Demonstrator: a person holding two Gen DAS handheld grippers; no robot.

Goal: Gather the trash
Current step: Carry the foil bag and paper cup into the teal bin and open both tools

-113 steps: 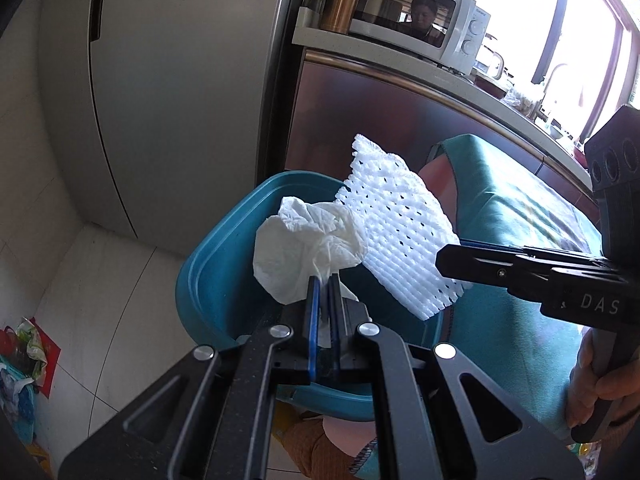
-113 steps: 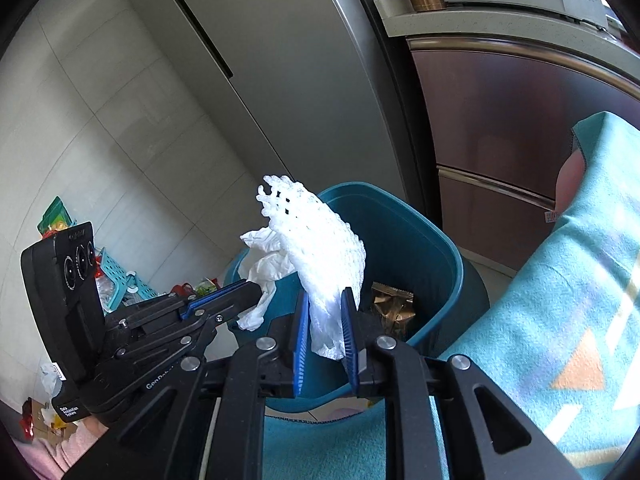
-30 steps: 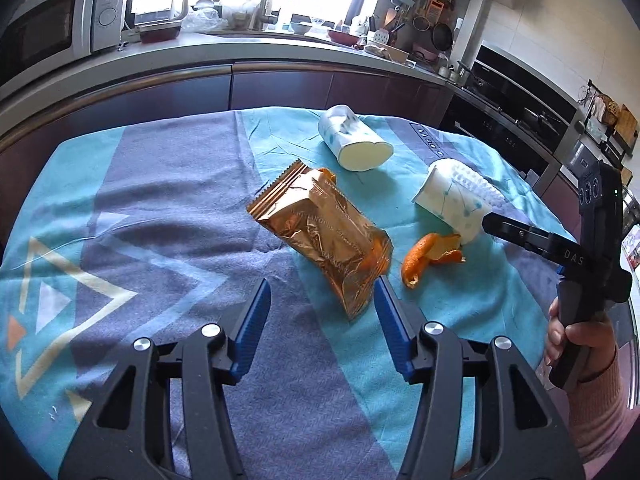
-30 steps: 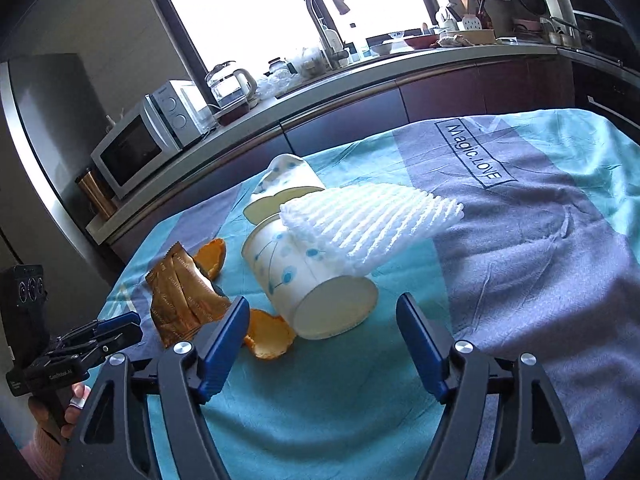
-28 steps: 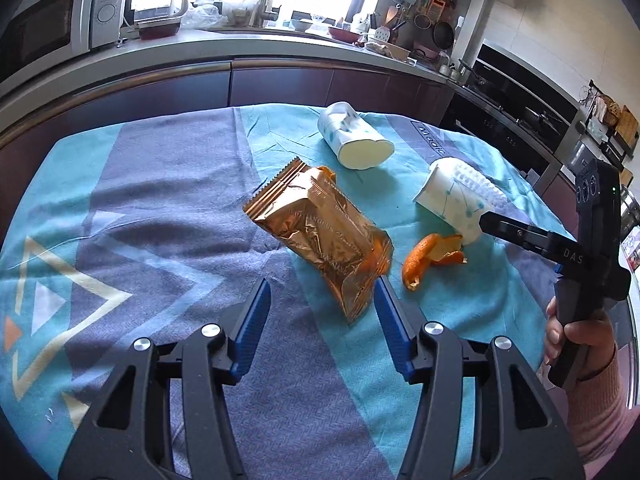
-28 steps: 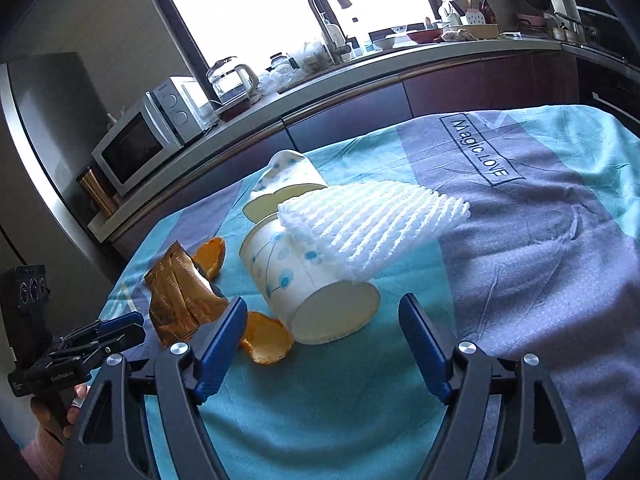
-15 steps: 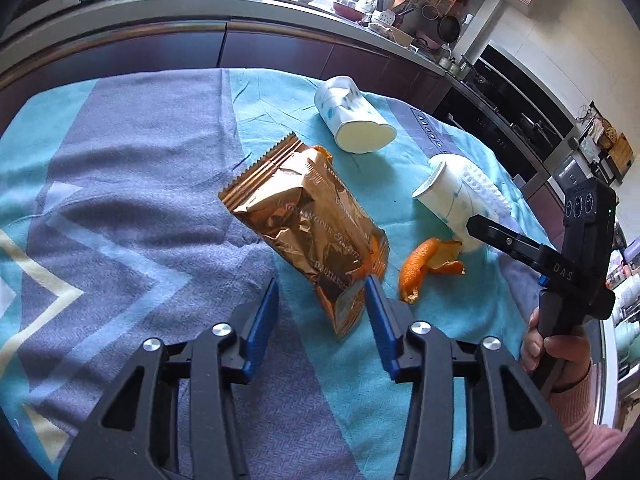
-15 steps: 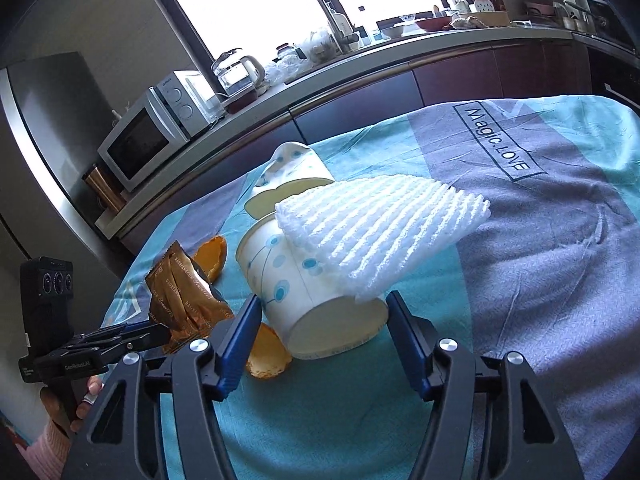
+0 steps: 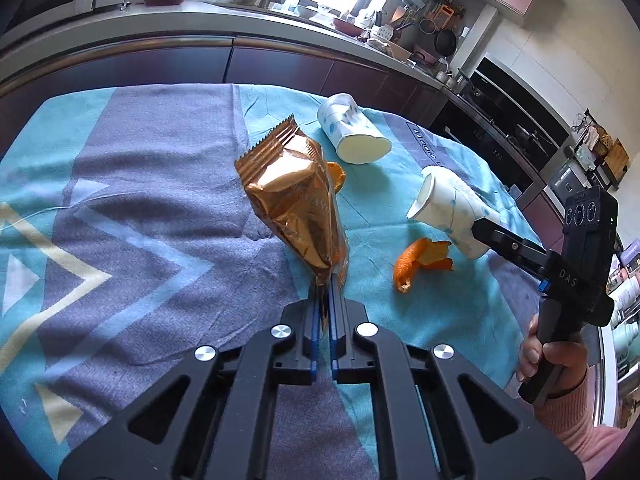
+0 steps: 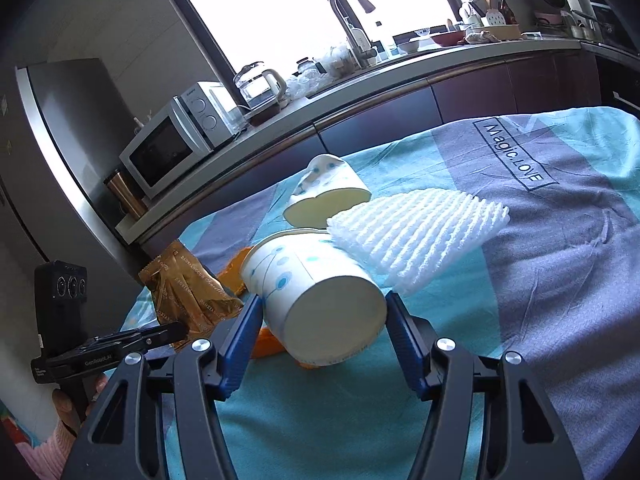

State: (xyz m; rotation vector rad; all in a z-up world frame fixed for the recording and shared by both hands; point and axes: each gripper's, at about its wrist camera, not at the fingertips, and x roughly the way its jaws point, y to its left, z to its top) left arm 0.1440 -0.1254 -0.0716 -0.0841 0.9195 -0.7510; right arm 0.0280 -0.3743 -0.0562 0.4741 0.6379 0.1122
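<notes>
Pickup stage of the trash run: the left gripper (image 9: 325, 300) has just closed, its fingers (image 9: 314, 314) pinching the bottom edge of the gold foil wrapper (image 9: 294, 204), which stands crinkled above the cloth-covered bench (image 9: 140, 184). The right gripper (image 10: 324, 320) has narrowed its fingers (image 10: 240, 334) to either side of a tipped paper cup (image 10: 316, 292), white with blue dots; contact looks likely but cannot be confirmed. A 2nd cup (image 10: 332, 194), white foam netting (image 10: 416, 232) and orange peel (image 9: 420, 258) lie nearby. Next, likely: firm the cup grip, then lift both clear.
</notes>
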